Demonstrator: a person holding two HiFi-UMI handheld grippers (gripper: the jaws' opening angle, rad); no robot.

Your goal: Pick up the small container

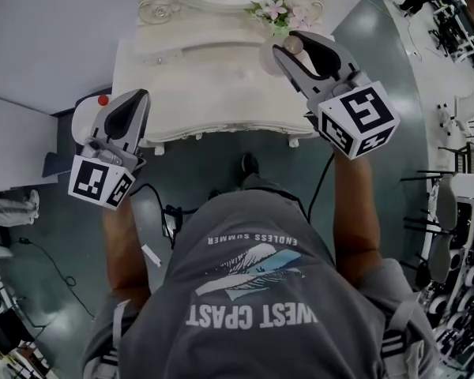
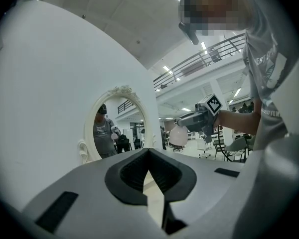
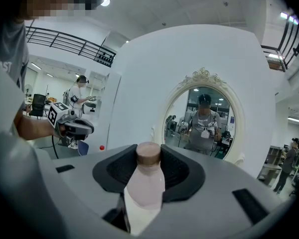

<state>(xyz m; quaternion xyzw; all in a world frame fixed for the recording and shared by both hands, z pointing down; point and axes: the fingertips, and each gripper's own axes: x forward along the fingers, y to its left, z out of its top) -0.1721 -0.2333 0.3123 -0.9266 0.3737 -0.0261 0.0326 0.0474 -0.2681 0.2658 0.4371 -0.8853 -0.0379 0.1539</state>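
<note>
Right gripper [image 3: 148, 166] clamped on small pale-pink plastic container with brown cap [image 3: 144, 180]. Container sits over right end of white carved tabletop [image 1: 205, 85], probably lifted clear of it, but top-down angle makes that hard to call. Left gripper [image 2: 149, 168] pinched closed, nothing in it, hanging just off tabletop's left front corner.

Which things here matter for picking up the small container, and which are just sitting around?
Part of the job:
- small container, pink with a brown cap
- right gripper, closed on the container

Just sitting around:
- white dressing table
- oval mirror
- flowers
- left gripper, shut and empty, off to the side
</note>
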